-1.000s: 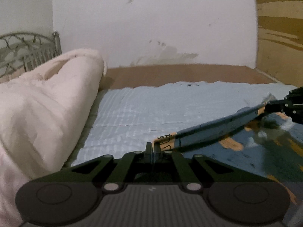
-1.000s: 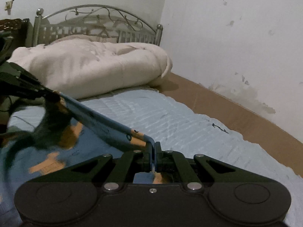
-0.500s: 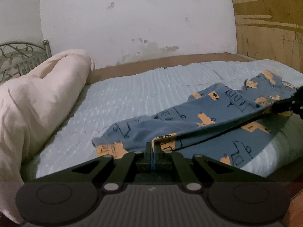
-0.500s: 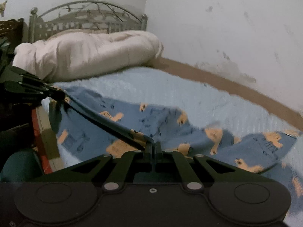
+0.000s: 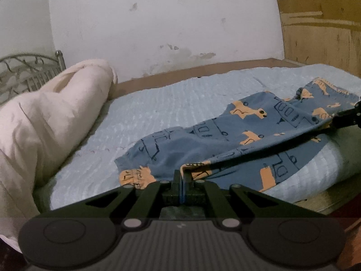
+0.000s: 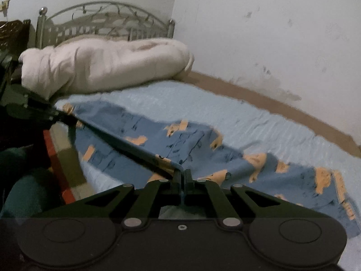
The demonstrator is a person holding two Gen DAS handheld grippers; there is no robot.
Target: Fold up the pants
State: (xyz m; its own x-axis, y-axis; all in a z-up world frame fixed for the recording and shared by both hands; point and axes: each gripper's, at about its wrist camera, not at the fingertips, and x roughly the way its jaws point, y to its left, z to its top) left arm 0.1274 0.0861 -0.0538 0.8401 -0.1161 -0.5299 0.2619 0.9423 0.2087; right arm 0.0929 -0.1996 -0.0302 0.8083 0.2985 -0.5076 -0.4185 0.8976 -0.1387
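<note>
Presently both grippers are clamped on one edge of the pants (image 5: 248, 135), and that edge runs taut between them. The left gripper (image 5: 181, 176) pinches its end with jaws fully closed on the fabric; the right gripper (image 6: 182, 176) does the same at the other end. In the left view the right gripper appears at the far right border, cloth drawn straight to it.

The pants lie across the blue sheet (image 5: 171, 103) near the bed's front edge — most of the body rests flat on the sheet, while the gripped edge stands slightly raised above it. Some fabric hangs over the mattress side below the taut line.

Judgement: the two-point hold with tension is there to keep the edge straight so the garment settles without creases — a spreading step ahead of the first fold. Wrinkles remain toward the far end in the right view.

A rolled duvet (image 6: 106, 65) sits by the headboard (image 6: 106, 18), well apart from the pants.
</note>
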